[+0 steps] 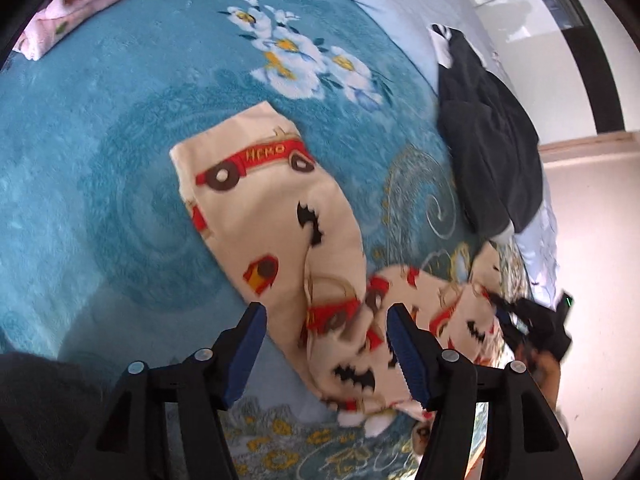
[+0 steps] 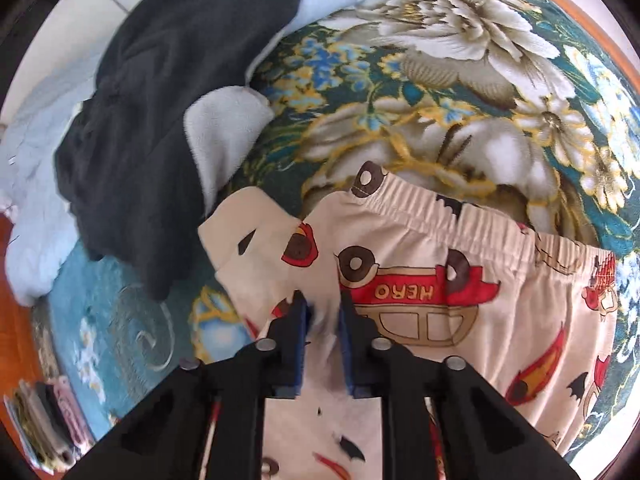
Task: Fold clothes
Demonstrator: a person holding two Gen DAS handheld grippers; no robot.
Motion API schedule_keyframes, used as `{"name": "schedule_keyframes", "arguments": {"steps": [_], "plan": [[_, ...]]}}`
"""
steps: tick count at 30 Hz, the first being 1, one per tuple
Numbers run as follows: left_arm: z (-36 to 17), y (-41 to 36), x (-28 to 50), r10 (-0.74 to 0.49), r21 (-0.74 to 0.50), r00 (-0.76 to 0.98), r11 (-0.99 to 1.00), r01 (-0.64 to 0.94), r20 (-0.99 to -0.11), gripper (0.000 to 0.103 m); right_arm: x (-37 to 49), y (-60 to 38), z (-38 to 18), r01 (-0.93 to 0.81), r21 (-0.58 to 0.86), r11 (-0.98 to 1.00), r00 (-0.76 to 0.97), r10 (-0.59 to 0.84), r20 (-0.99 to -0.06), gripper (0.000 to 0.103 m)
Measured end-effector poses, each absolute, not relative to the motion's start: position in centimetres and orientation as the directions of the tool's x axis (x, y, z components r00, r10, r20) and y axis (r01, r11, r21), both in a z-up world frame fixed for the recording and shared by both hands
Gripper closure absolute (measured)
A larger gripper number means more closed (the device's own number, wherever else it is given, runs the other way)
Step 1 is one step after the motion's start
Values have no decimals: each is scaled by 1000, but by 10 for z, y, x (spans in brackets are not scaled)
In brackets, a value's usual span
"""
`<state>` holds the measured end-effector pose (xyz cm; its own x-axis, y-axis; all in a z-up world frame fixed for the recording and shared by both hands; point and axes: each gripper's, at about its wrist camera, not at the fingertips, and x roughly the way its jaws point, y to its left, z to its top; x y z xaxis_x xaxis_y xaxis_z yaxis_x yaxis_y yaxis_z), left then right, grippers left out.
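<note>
A teal blanket [image 1: 100,168] with a white flower print covers the surface. A floral bedspread [image 2: 460,92] in teal, gold and cream adjoins it. Pale blue bedding [image 2: 36,200] lies at the edge. White wall [image 1: 592,240] stands beyond.

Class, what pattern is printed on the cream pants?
Red fire trucks and black bats on the cream pants, clearest in the right wrist view.

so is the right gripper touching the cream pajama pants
Touching. In the right wrist view the right gripper has a bunched fold of the cream pajama pants pinched between its nearly closed blue pads.
</note>
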<state>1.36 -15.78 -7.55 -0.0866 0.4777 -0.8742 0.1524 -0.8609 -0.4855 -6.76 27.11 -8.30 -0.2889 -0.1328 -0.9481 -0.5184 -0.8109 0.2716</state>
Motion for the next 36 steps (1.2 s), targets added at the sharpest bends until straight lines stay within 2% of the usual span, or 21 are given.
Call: {"name": "schedule_keyframes", "arguments": {"steps": [2,7,11,15,17,19,20,21,22,23,27,30,33,36], "plan": [[-86,-150,-4,452,-455,-66,-868,196,-890,36,-50,272,-66,-465,317,-827,-332,-169,-928,96],[-121,-121,-36,345,-330,17,-909,256,-938,36,10,278,-21,-326,373,-868,-409,-226,-884,96],[-143,-103,-46,256,-223,88,-934,278,-963,36,74,284,-3,-315,432,-845,-444,-271,-854,96],[-142,-97,-42,209,-182,87,-951,249,-974,39,143,291,1,-352,464,-813,-435,-297,-850,96],[-141,-99,-37,185,-160,85,-956,246,-979,46,170,299,-3,-390,469,-793,-428,-295,-854,96],[-140,-104,-32,165,-139,85,-959,247,-983,72,186,306,-3,-429,471,-771,-421,-291,-859,96],[-139,-107,-30,159,-134,85,-959,249,-984,79,188,308,2,-430,477,-766,-431,-290,-854,96],[-138,-111,-28,174,-148,84,-955,257,-981,89,189,310,6,-432,483,-762,-442,-288,-849,96],[-137,-115,-26,189,-161,83,-951,265,-978,95,191,312,11,-432,489,-757,-453,-287,-844,96],[-136,-120,-24,207,-177,81,-945,275,-975,96,187,314,17,-421,499,-757,-472,-287,-834,96],[-107,-132,-38,305,-280,37,-911,303,-952,98,145,311,46,-339,534,-775,-554,-294,-779,96],[-49,-133,-61,369,-377,-81,-889,259,-926,98,102,304,76,-263,552,-791,-617,-302,-727,98],[24,-138,-85,466,-510,-236,-841,179,-853,98,73,300,133,-143,571,-808,-732,-302,-611,100],[77,-142,-96,528,-584,-335,-807,90,-781,98,61,296,192,-29,552,-833,-816,-299,-495,100]]}}
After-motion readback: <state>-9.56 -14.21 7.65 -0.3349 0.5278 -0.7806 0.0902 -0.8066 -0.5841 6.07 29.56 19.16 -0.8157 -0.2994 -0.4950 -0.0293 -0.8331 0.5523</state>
